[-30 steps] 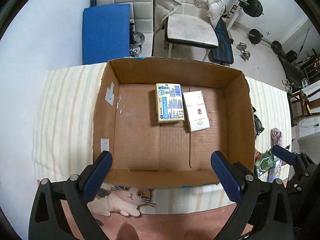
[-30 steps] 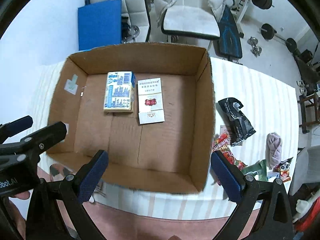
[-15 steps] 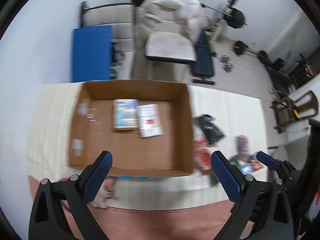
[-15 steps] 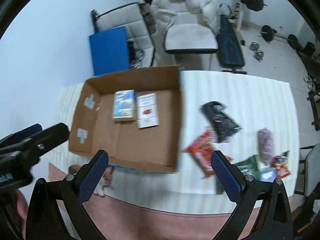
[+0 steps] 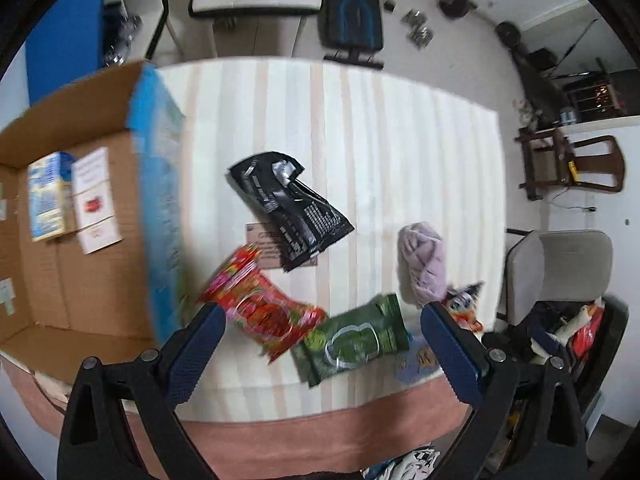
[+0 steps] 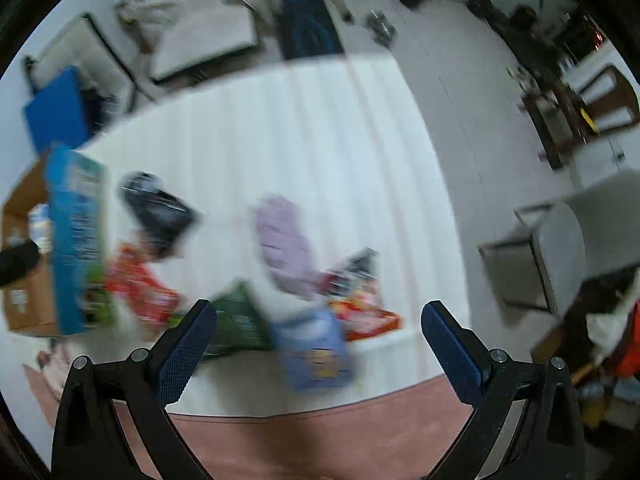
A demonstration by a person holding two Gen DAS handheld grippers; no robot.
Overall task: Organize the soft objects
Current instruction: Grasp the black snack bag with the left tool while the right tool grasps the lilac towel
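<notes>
- Both hand-held grippers, left (image 5: 322, 334) and right (image 6: 319, 330), were wide open, empty.
- Step looked like approach: red pack (image 5: 262, 312), green pack (image 5: 352, 340), purple cloth (image 5: 424, 266) lay lower centre on tabletop (image 5: 380, 140).
- Next likely: close on one, carry to box (image 5: 80, 240) at left.

My left gripper (image 5: 322, 320) hangs in the air with its jaws spread wide, nothing between the blue pads (image 5: 196, 354). My right gripper (image 6: 318, 318) is the same, jaws wide apart and empty, pads (image 6: 452, 350) clear of everything. Both point forward and down. The right view is smeared with blur.
</notes>
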